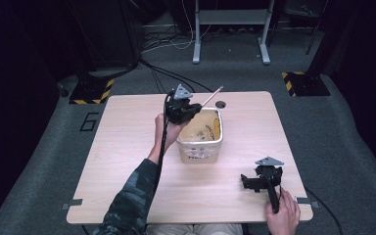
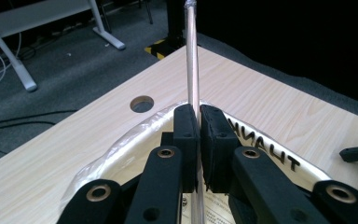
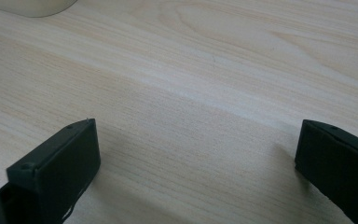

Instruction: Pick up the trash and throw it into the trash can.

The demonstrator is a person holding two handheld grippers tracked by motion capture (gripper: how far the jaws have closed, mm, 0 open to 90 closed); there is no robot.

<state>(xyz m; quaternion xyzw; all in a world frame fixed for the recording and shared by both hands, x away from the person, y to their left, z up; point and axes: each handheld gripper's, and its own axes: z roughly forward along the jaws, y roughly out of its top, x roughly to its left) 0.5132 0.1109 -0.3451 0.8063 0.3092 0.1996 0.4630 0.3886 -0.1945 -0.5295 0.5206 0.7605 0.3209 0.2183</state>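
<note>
Rod: thin, clear and straight, pinched between the jaws of the left tool; in the left gripper view it rises out from between the pads and carries on past them, and a further length shows below the pads.
Rod, high view: it sticks out from the left tool over the far left corner of the tub and slants up toward the round hole.
Left tool: held in the person's left hand at the tub's far left corner, jaws pressed together on the rod; the pads sit above the tub's rim.
Tub: cream, squarish, lined with clear plastic; it stands near the middle of the surface and has dark lettering on its inner wall; small bits lie inside, too small to tell.
Round hole: cut in the surface just beyond the tub's far side.
Right tool: well apart from the tub, toward the near right corner of the surface, resting low on the wood, held by the right hand; jaws spread wide with bare wood between them in the right gripper view.
Surface: pale wood grain.
Sleeve: patterned dark fabric on the left forearm, reaching toward the tub from the near edge.
</note>
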